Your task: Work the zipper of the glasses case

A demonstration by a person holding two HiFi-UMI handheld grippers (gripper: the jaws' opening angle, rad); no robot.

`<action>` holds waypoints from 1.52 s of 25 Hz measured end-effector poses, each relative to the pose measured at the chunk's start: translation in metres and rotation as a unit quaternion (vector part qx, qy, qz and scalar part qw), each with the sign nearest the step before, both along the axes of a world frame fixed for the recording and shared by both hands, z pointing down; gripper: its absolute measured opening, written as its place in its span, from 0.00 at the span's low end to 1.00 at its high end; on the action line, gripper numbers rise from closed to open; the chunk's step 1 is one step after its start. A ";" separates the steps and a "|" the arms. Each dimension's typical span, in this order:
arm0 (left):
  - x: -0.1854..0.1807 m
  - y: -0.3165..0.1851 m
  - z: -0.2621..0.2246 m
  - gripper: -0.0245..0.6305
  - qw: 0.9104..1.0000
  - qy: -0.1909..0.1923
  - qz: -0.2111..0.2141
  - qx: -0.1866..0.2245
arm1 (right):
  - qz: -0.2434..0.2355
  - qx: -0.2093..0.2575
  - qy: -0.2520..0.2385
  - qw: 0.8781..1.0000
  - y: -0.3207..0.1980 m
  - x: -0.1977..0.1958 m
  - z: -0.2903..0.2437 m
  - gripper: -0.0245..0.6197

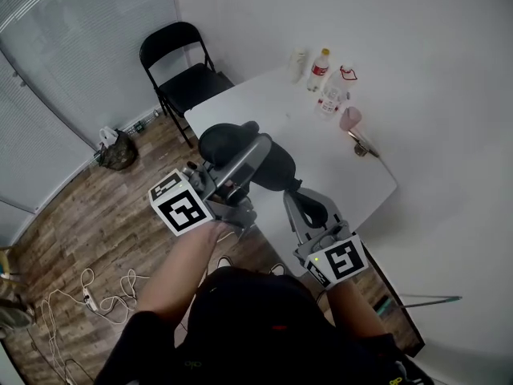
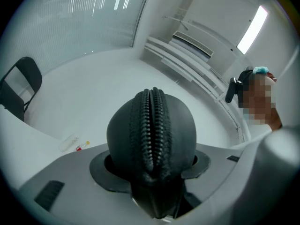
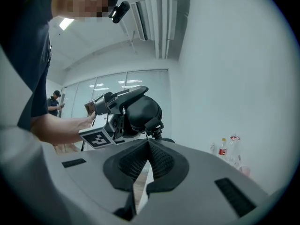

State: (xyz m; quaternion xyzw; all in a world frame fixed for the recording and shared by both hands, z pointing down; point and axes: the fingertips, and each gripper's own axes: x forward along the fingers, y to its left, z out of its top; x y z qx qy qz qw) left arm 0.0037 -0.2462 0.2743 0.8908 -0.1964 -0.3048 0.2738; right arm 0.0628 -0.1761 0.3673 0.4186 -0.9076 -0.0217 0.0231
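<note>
The black oval glasses case [image 1: 232, 144] is held up over the white table [image 1: 329, 163]. My left gripper [image 1: 253, 156] is shut across the case's body. In the left gripper view the case [image 2: 150, 125] fills the space between both pads, its zipper teeth facing the camera. My right gripper [image 1: 299, 196] sits at the case's near end. In the right gripper view its jaws [image 3: 148, 141] are closed to a point just under the case [image 3: 143, 110], pinching the small zipper pull [image 3: 152, 127]. The left gripper's marker cube [image 3: 99, 137] shows beside the case.
A red-labelled bottle [image 1: 320, 69], a clear bottle [image 1: 331, 99] and a pink cup [image 1: 350, 119] stand at the table's far right edge. A black folding chair [image 1: 183, 69] is behind the table. A bag [image 1: 118, 152] and cables [image 1: 88, 293] lie on the wooden floor.
</note>
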 end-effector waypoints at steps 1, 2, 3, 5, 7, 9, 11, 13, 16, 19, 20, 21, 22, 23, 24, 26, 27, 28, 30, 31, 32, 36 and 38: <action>0.000 -0.001 0.002 0.44 1.000 -0.004 0.002 -0.002 | 0.004 0.002 0.010 1.000 -0.002 0.003 0.000 0.07; 0.001 -0.001 0.003 0.44 1.000 -0.008 0.004 -0.004 | 0.006 0.004 0.019 1.000 -0.004 0.006 0.000 0.07; 0.002 -0.001 0.005 0.44 1.000 -0.012 0.006 -0.005 | 0.009 0.007 0.027 1.000 -0.006 0.009 -0.001 0.07; 0.004 -0.001 0.008 0.44 1.000 -0.021 0.015 -0.008 | 0.017 0.015 0.048 0.999 -0.010 0.014 -0.003 0.07; 0.007 -0.001 0.011 0.44 0.999 -0.030 0.029 -0.012 | 0.025 0.030 0.072 0.997 -0.015 0.016 -0.008 0.07; 0.011 0.002 0.015 0.44 0.998 -0.046 0.046 -0.013 | 0.022 0.048 0.096 0.994 -0.015 0.016 -0.011 0.07; 0.015 0.007 0.018 0.44 0.995 -0.069 0.066 -0.010 | 0.014 0.065 0.133 0.989 -0.013 0.015 -0.010 0.07; 0.021 0.010 0.022 0.44 0.992 -0.094 0.088 -0.004 | 0.008 0.075 0.170 0.983 -0.012 0.016 -0.007 0.07; 0.031 0.014 0.031 0.45 0.985 -0.127 0.119 0.003 | 0.006 0.078 0.203 0.976 -0.013 0.018 -0.001 0.07; 0.037 0.020 0.039 0.45 0.979 -0.153 0.134 0.008 | 0.003 0.080 0.215 0.973 -0.013 0.020 0.002 0.07; 0.039 0.022 0.041 0.45 0.977 -0.161 0.138 0.012 | 0.001 0.082 0.220 0.972 -0.013 0.021 0.002 0.07; 0.041 0.024 0.042 0.45 0.975 -0.170 0.143 0.017 | -0.001 0.084 0.226 0.971 -0.013 0.021 0.002 0.07; 0.042 0.027 0.044 0.45 0.972 -0.180 0.149 0.023 | -0.003 0.087 0.233 0.969 -0.012 0.021 0.002 0.07; 0.043 0.030 0.046 0.45 0.970 -0.188 0.155 0.026 | -0.005 0.088 0.240 0.967 -0.010 0.020 0.002 0.07; 0.044 0.034 0.048 0.45 0.967 -0.194 0.163 0.026 | -0.007 0.089 0.245 0.965 -0.008 0.018 0.002 0.07; 0.046 0.041 0.056 0.45 0.961 -0.210 0.177 0.027 | -0.010 0.088 0.252 0.964 -0.005 0.015 0.005 0.07; 0.047 0.045 0.061 0.45 0.958 -0.220 0.182 0.029 | -0.012 0.088 0.256 0.963 -0.004 0.014 0.007 0.07; 0.048 0.048 0.066 0.45 0.954 -0.230 0.187 0.033 | -0.015 0.089 0.258 0.962 -0.003 0.012 0.009 0.07; 0.051 0.054 0.075 0.45 0.947 -0.253 0.195 0.041 | -0.018 0.092 0.260 0.961 -0.001 0.010 0.010 0.07; 0.053 0.057 0.079 0.45 0.942 -0.267 0.199 0.045 | -0.018 0.094 0.261 0.961 -0.001 0.009 0.009 0.07; 0.055 0.061 0.083 0.45 0.936 -0.283 0.204 0.050 | -0.018 0.097 0.261 0.960 -0.001 0.007 0.008 0.07; 0.062 0.070 0.095 0.45 0.919 -0.323 0.217 0.069 | -0.019 0.107 0.265 0.958 -0.002 0.006 0.004 0.07; 0.062 0.073 0.101 0.45 0.915 -0.327 0.227 0.071 | -0.020 0.110 0.270 0.956 0.000 0.004 0.005 0.07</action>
